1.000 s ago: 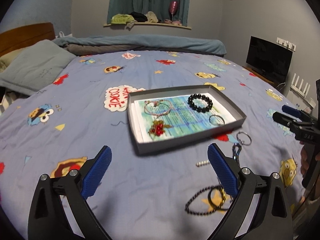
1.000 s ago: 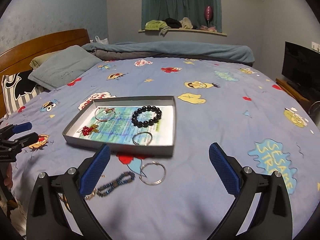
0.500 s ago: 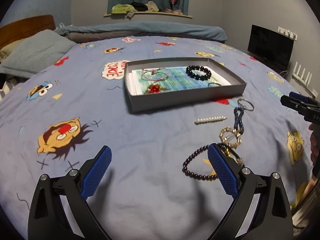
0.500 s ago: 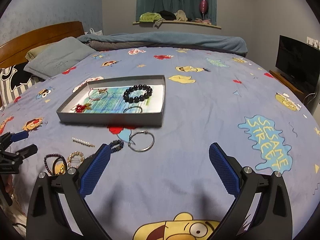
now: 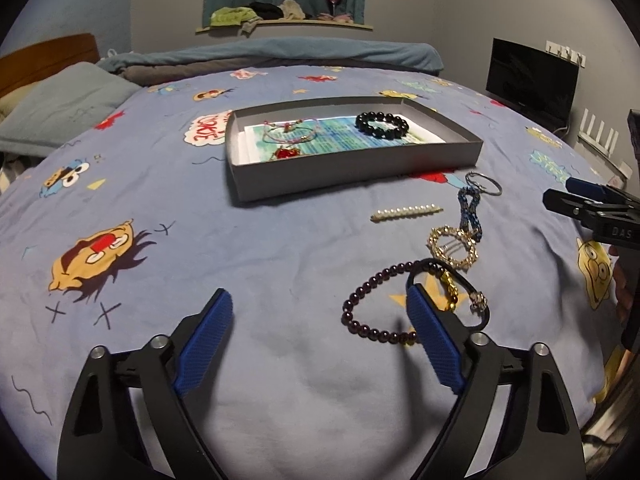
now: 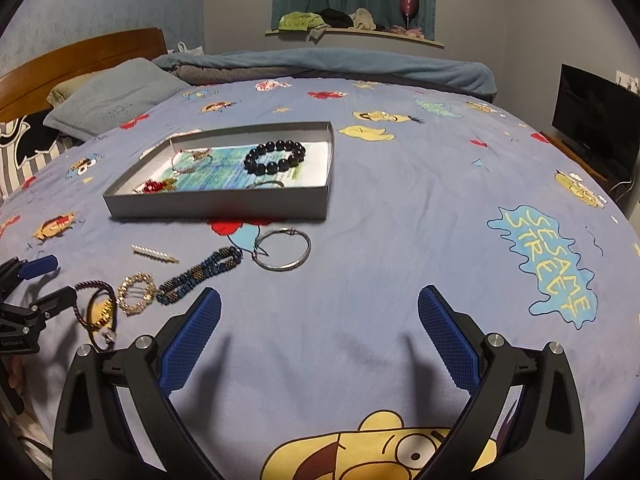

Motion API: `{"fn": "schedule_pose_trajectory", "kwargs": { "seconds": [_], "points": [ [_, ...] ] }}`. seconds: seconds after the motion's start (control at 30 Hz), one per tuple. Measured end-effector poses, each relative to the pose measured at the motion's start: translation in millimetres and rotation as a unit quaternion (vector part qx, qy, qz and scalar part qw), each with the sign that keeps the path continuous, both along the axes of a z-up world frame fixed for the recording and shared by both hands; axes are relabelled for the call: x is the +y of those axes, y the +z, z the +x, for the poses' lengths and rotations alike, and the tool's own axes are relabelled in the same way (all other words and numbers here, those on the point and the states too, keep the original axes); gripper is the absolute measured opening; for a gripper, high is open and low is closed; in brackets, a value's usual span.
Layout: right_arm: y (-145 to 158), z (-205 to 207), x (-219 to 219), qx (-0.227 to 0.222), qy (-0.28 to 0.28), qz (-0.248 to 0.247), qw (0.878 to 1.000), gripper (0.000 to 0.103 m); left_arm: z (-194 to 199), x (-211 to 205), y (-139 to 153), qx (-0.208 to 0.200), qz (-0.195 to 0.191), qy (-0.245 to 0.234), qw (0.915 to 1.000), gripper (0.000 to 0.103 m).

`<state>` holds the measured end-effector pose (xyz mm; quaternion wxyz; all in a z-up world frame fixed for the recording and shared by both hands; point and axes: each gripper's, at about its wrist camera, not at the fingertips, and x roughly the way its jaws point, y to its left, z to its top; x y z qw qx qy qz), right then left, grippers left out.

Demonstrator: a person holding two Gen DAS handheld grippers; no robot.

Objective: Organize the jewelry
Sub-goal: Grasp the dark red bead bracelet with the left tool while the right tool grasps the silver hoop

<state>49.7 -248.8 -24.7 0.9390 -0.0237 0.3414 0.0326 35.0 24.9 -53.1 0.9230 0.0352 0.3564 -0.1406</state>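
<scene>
- My left gripper [image 5: 320,336] is wide open and empty; its jaws have just been closing a little, with only bedsheet between them.
- My right gripper [image 6: 320,336] is also spread wide and holds nothing.
- Loose pieces lie on the bedsheet [image 5: 200,264] in front of the grey tray [image 5: 352,168]: a dark red bead bracelet [image 5: 360,308], a black cord bracelet [image 5: 472,284] overlapping it, a gold ring-shaped piece [image 5: 454,246], a blue beaded strip [image 5: 470,212], a pearl clip [image 5: 406,213] and a silver hoop [image 6: 282,250].
- The tray already holds a black bead bracelet [image 5: 382,125], thin cord bracelets [image 5: 290,133], a red ornament [image 5: 286,154] and a thin silver bangle [image 6: 264,185].
- Step in hand, as I judge it: pick up the dark red bead bracelet with the left gripper. Its loop lies against the right-hand pad, not between the pads.
- Procedure: shift the left gripper to the right until one side of the bead loop sits between the pads, press lightly into the soft sheet, then close. Avoid trapping the cord bracelet along with it, or pinching cloth.
- Pose: both grippers point forward and down at the sheet, low over it, the left one at the pile, the right one over bare sheet just short of the hoop.
</scene>
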Motion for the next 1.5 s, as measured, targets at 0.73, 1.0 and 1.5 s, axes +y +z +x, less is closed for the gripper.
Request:
{"fn": "schedule_pose_trajectory", "kwargs": {
  "seconds": [0.73,1.0,1.5],
  "points": [
    [-27,46,23,0.029,0.028,-0.024,0.999,0.083,1,-14,-11,0.003,0.006,-0.062,0.9981,0.035],
    [-33,68,25,0.04,0.03,-0.009,0.999,0.07,4,-16,-20,0.013,0.002,-0.075,0.9971,0.029],
    [-36,59,27,0.015,0.032,-0.015,0.999,0.047,-1,-2,-18,-0.004,-0.041,-0.063,0.9971,0.012]
  ]
}}
